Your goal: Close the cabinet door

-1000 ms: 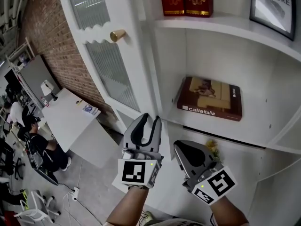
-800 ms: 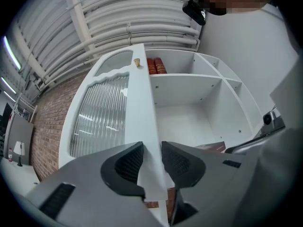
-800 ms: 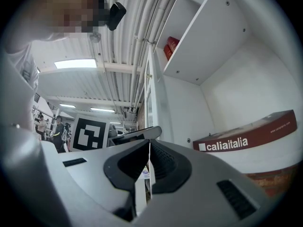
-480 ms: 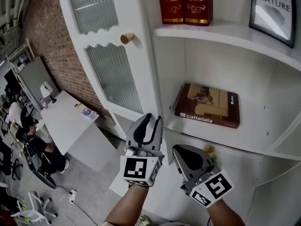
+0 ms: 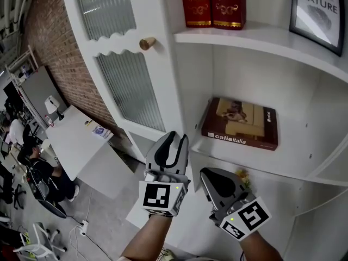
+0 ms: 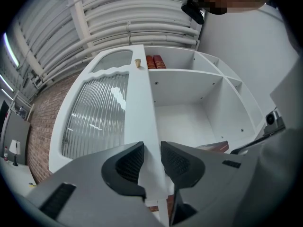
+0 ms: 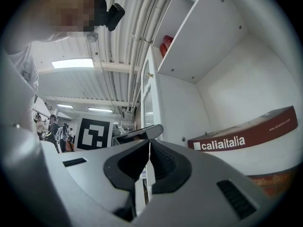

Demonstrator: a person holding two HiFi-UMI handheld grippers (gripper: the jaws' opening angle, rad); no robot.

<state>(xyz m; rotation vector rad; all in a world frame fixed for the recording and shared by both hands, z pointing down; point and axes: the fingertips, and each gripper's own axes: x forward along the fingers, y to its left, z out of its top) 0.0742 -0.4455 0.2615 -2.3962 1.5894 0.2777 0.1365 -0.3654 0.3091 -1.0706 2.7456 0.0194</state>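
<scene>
1. Left gripper view: the left gripper point(image 6: 152, 152) has the knob-side edge of the tall white cabinet door point(image 6: 138, 103) between its two jaws. The jaws have just been closing, and no gap shows between them and the door.
2. Just beside it on the right, the right gripper point(image 7: 149, 145) holds nothing, and its jaws are pressed together.
3. Compared with one second ago, the round brass knob point(image 5: 145, 43) appears nearer to the corner of the white upper shelf point(image 5: 261, 37). Both grippers sit almost where they were.
4. Counted: one door, one knob, two ribbed glass panels point(image 5: 128, 91), two standing dark red books point(image 5: 212, 4), one flat brown box point(image 5: 239, 124), one framed picture point(image 5: 318, 7).
5. The door stands upright at the left of the open shelves, with its long axis vertical and its knob-side edge toward them.
</scene>
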